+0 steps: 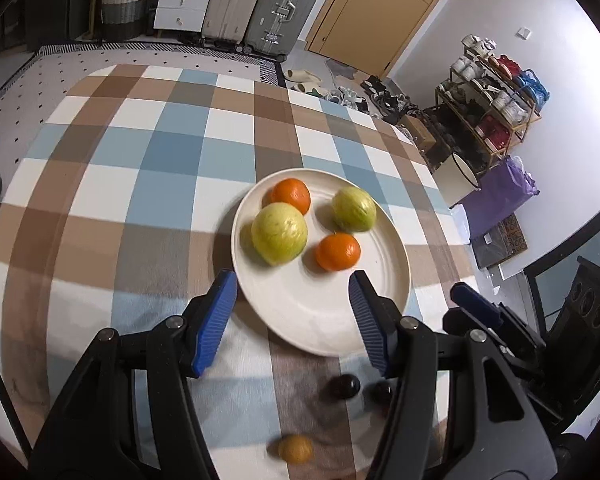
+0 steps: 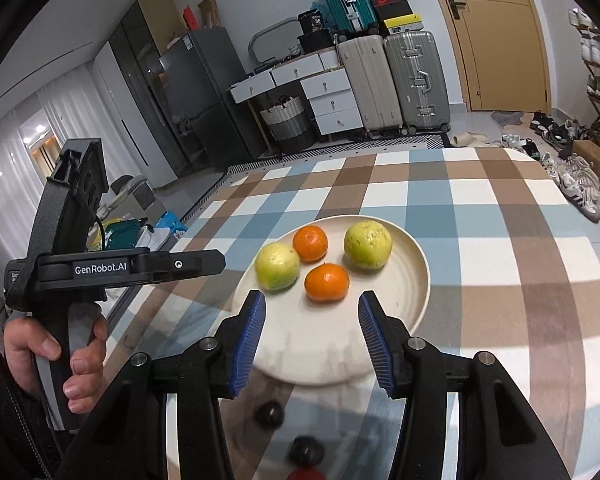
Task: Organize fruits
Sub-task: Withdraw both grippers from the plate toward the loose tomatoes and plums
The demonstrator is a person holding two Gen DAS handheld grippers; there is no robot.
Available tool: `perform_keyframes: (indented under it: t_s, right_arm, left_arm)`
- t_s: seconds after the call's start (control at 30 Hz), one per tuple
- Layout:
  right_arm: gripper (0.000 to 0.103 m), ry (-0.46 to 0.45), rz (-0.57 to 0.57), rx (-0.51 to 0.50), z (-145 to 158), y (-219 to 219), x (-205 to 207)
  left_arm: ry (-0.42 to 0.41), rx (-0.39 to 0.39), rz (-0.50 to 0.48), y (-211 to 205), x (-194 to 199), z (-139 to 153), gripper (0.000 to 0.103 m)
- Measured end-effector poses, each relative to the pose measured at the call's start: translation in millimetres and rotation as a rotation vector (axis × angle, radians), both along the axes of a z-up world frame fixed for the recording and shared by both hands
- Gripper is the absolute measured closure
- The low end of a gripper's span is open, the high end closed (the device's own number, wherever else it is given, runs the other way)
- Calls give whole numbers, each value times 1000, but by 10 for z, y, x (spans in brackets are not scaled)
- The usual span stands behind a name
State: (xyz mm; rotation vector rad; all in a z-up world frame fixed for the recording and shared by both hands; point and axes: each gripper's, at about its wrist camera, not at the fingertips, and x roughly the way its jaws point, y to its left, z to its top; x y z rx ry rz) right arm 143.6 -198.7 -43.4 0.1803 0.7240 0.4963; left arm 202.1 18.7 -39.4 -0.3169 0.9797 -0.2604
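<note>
Nearest, along the counter's [image 1: 100,184] near edge, the unsorted fruit lay loose on the checked cloth: two dark round fruits [image 1: 344,387], blurred and side by side, and a small orange one [image 1: 296,449] closer in; a bit of something red at the bottom of the right wrist view was too cut off to name. Above them the left gripper [image 1: 292,312] and the right gripper [image 2: 312,336] each had their jaws partly apart with nothing between them, the blue pads clear of everything. Just beyond sat the cream plate [image 1: 320,320], carrying two oranges [image 1: 337,251] and two yellow-green guavas [image 1: 279,233], all toward its far half, its near half bare. A hand [image 2: 60,360] gripped the left tool's handle at the counter's left side. The step looked like a pause between placements, with both tools empty. Next would come a reach back to the near edge, jaws closing round one dark fruit, gently, since it may roll.
</note>
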Motion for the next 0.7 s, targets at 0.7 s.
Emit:
perform_keyframes:
  t_s: [0.7]
  right_arm:
    - [31, -69, -8, -17, 106, -19, -946]
  left_arm:
    - [-26, 20, -21, 6, -1221, -128, 46]
